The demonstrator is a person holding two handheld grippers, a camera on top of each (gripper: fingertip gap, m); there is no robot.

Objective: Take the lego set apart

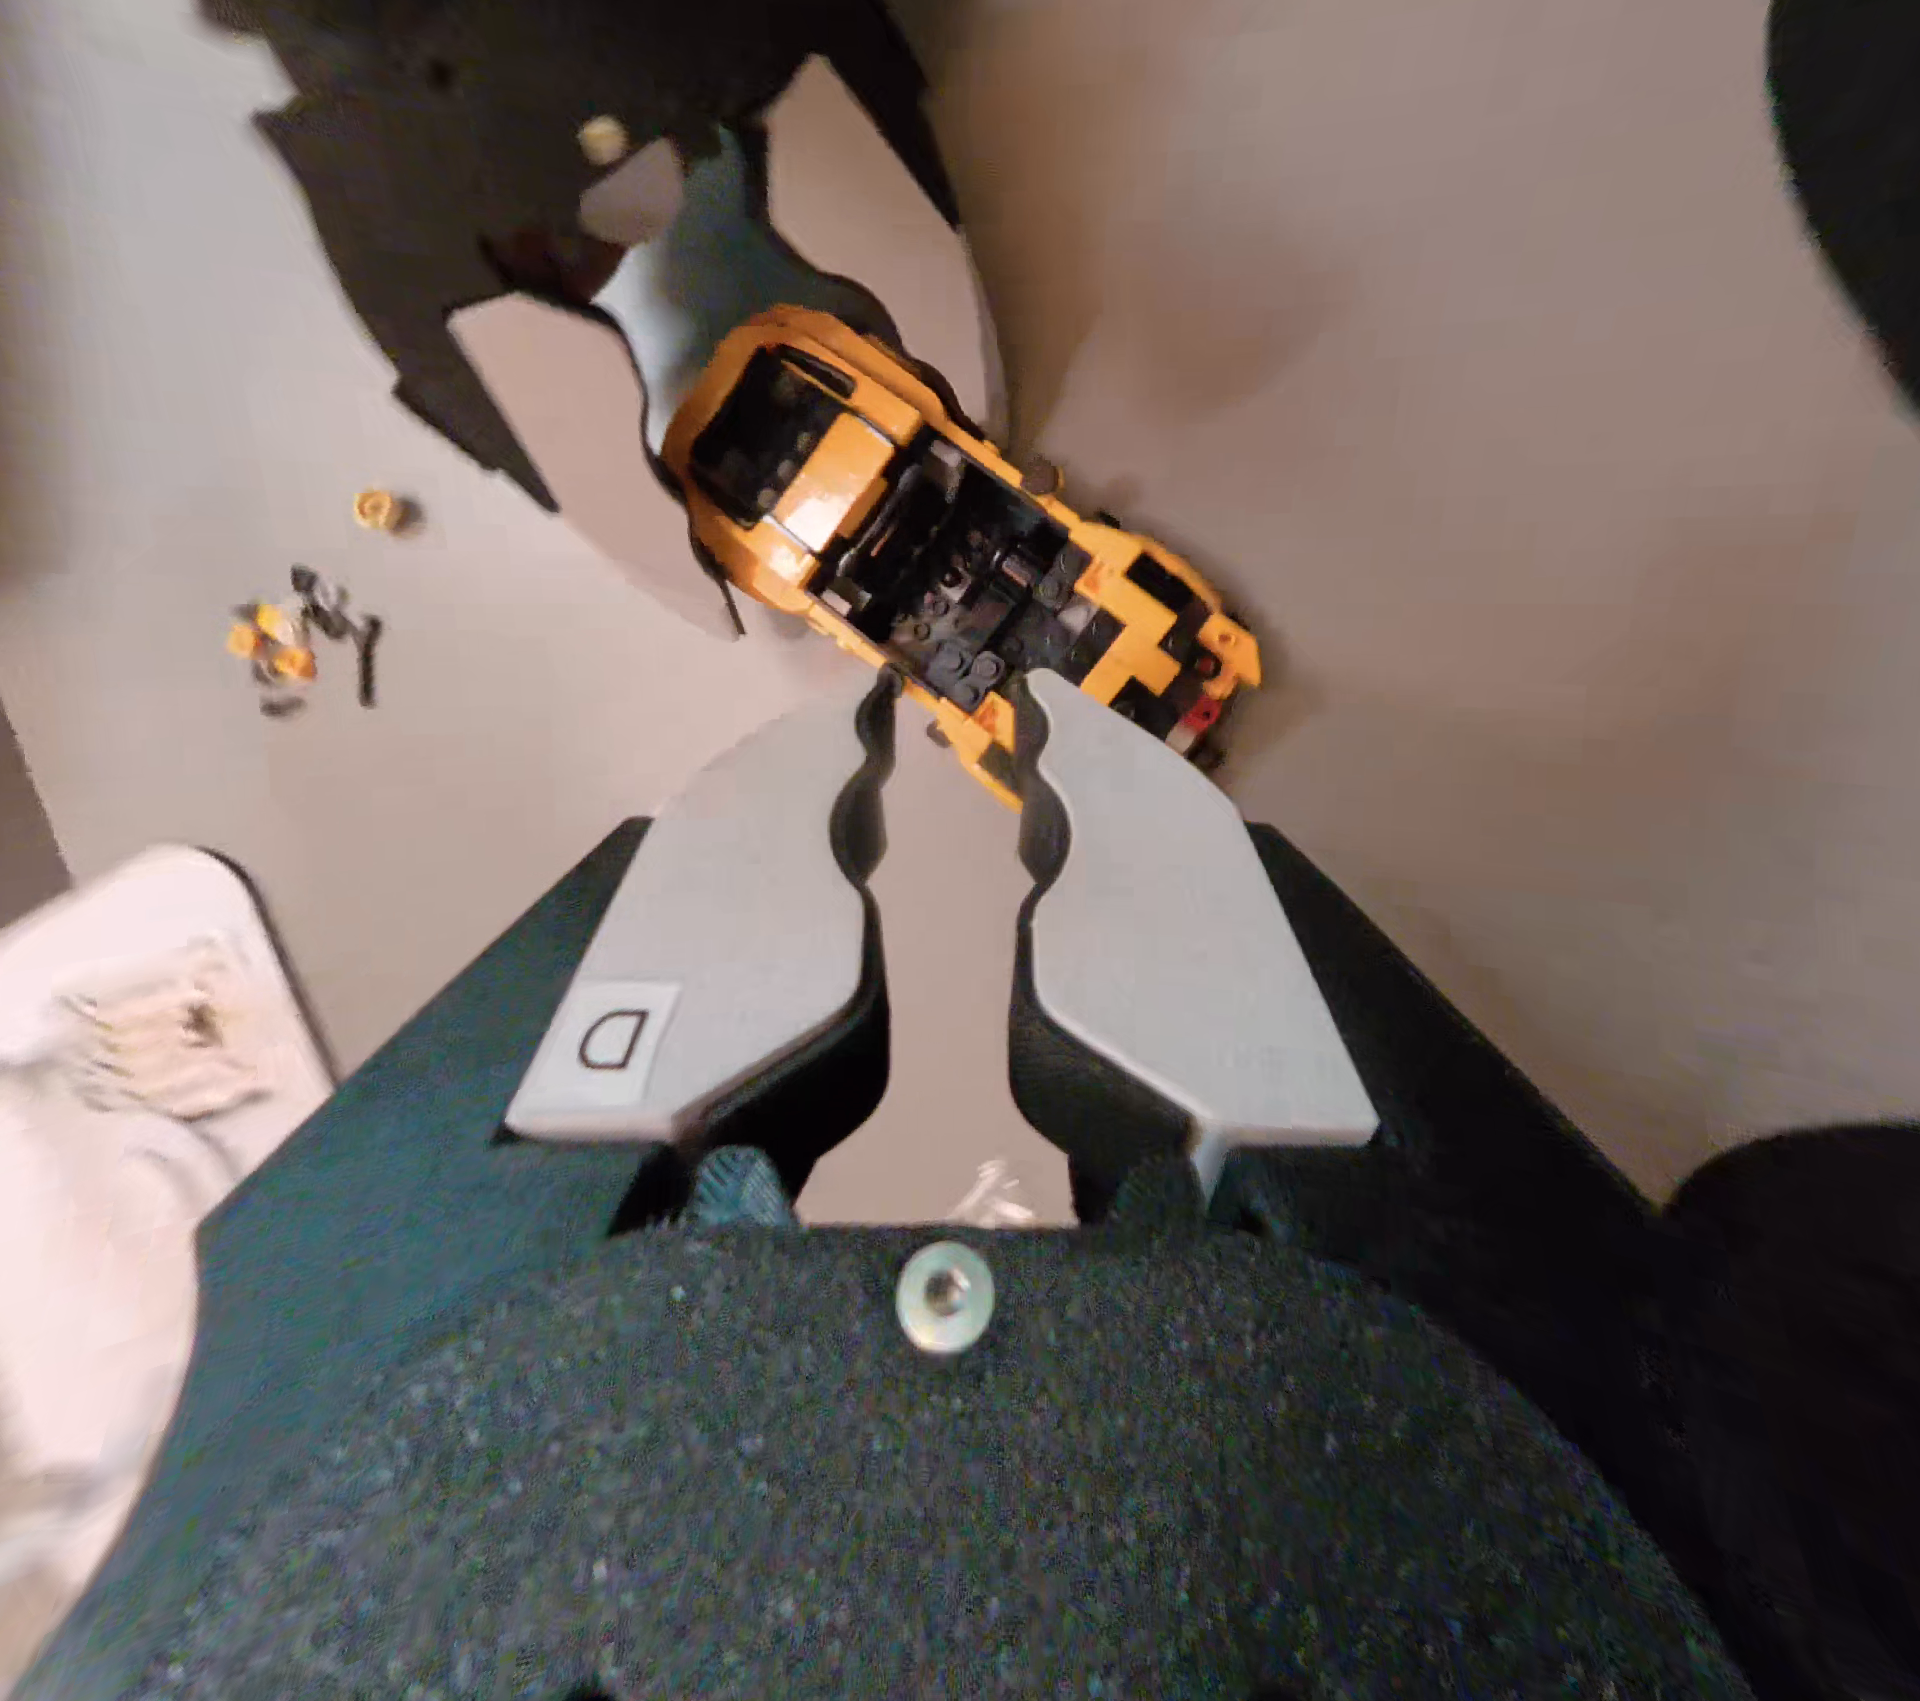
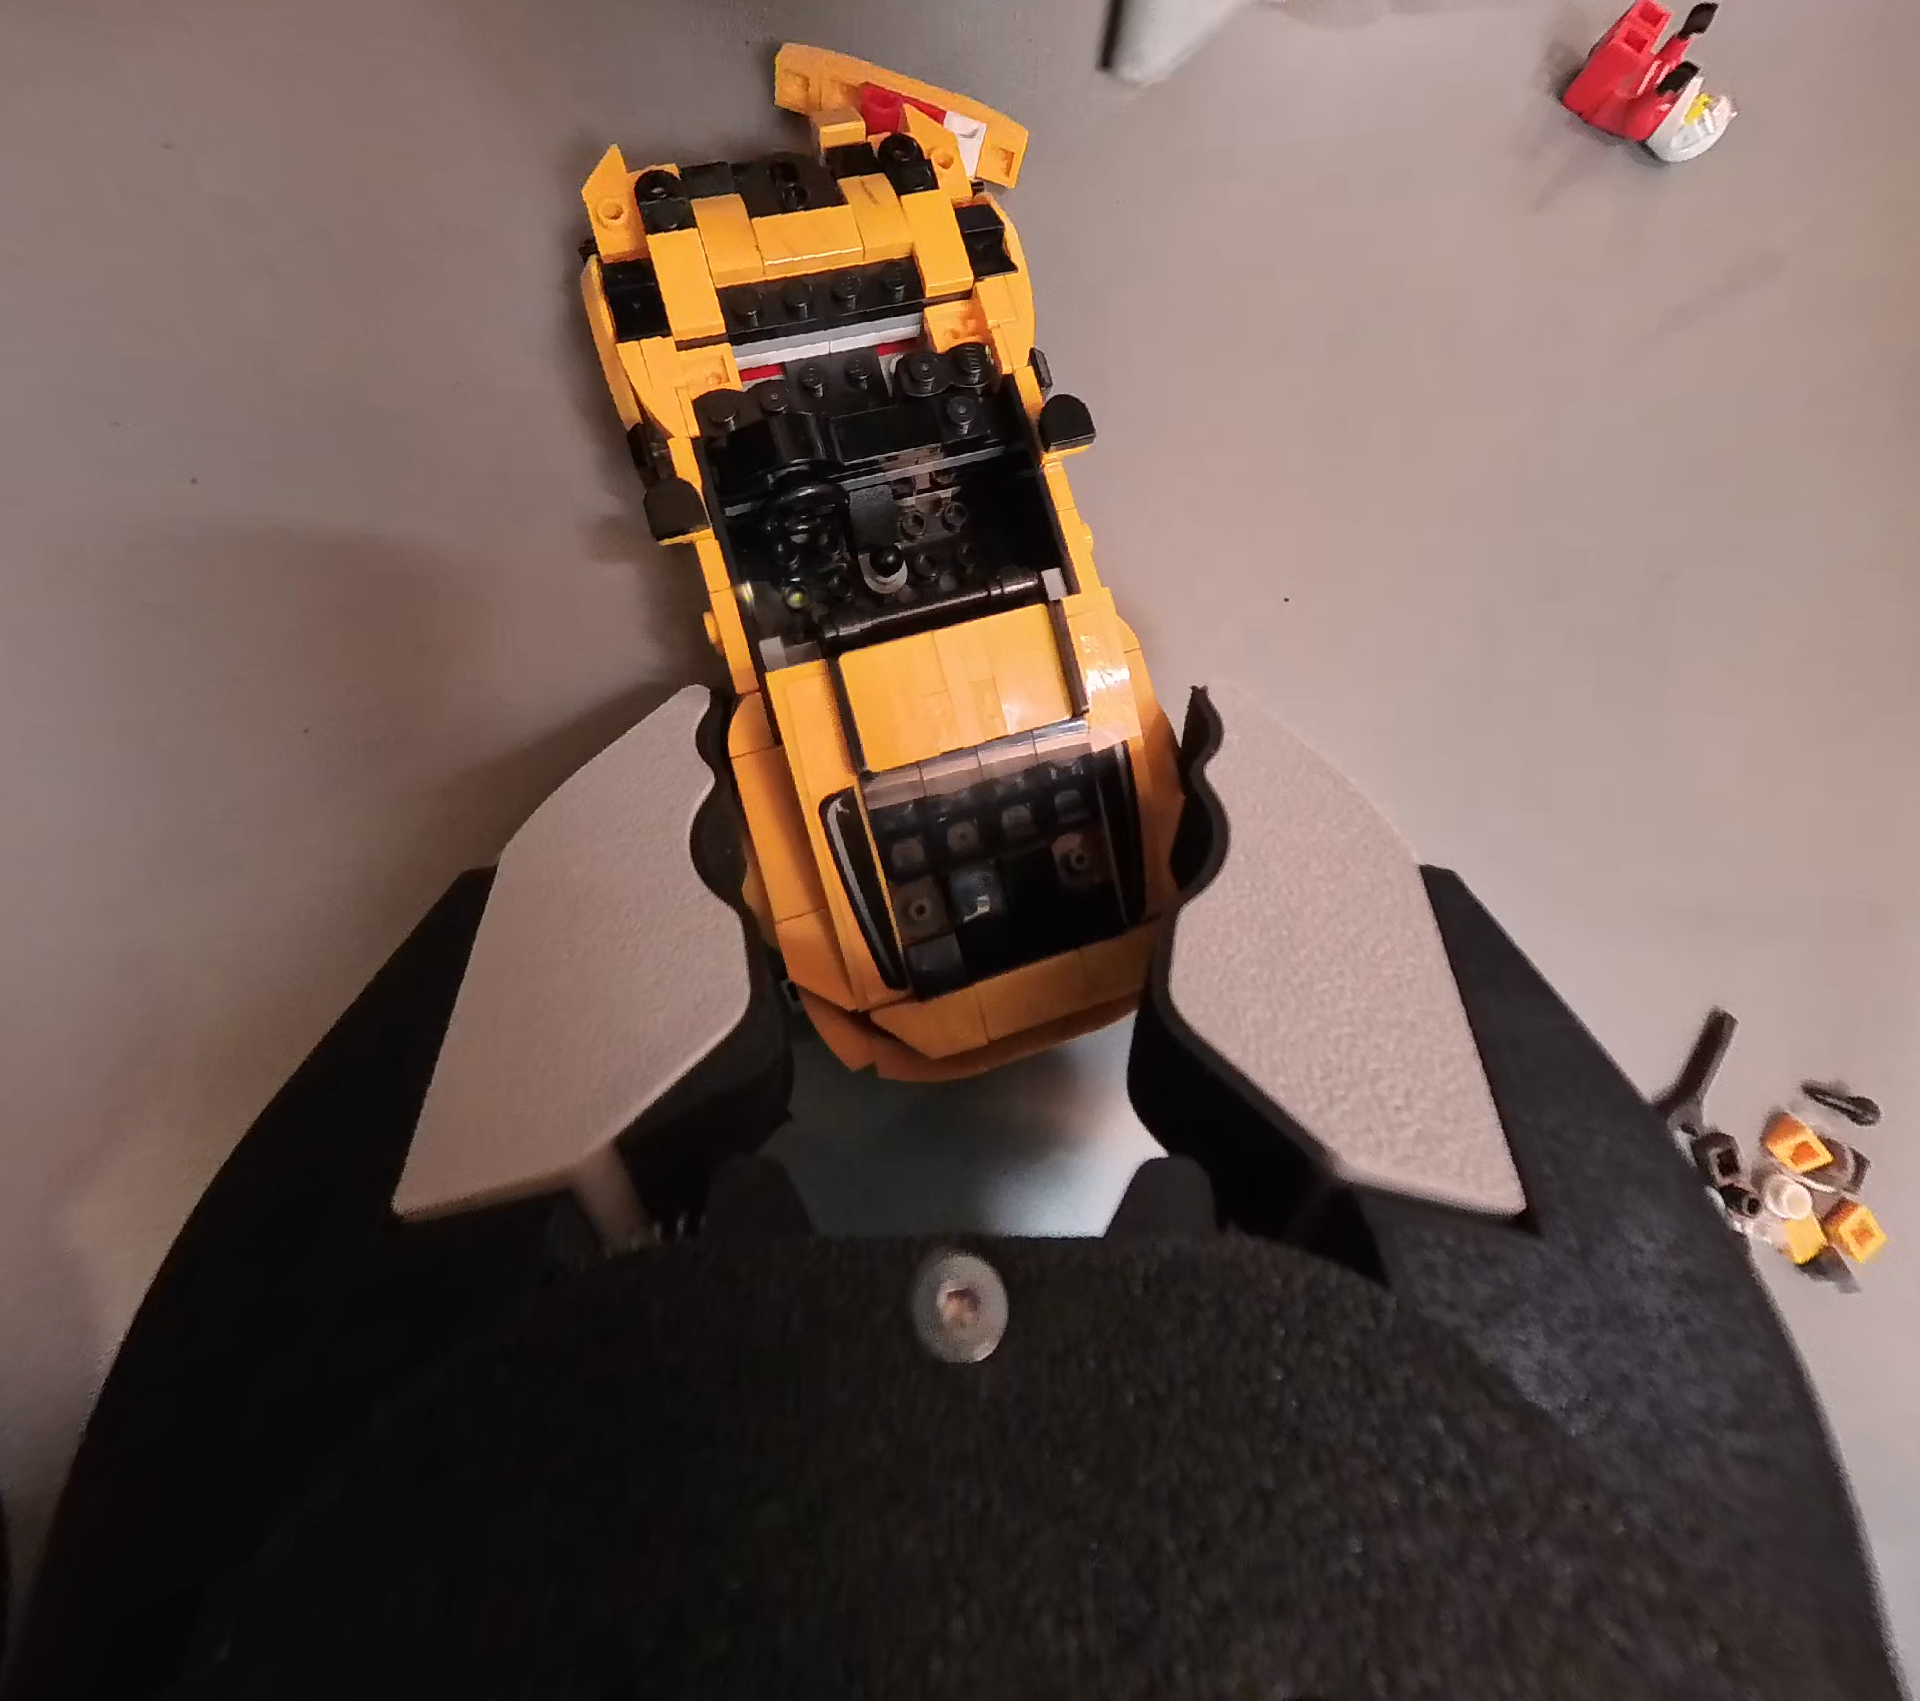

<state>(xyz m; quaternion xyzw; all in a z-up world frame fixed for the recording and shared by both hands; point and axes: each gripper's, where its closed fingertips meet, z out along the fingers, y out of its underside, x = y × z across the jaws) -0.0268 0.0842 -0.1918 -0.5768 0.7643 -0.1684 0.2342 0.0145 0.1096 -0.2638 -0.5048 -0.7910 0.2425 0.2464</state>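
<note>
Right gripper (image 2: 951,830): clamping the nose of the lego car (image 2: 883,612), pads pressing both front flanks.

Lego car: lying on the grey table (image 2: 312,197), orange and black, roof off, cockpit studs showing. Judged light, rigid overall yet brittle at the seams; smooth tiles likely slipping under the pads, so studded edges are offering the better hold.

Left gripper (image 1: 956,695): standing open and empty, tips hovering at the car's flank near the rear.

Rear wing (image 2: 899,103): sitting askew at the tail, seeming the easiest piece to pull next.

Loose pieces (image 2: 1797,1184): lying well apart from the car.
</note>
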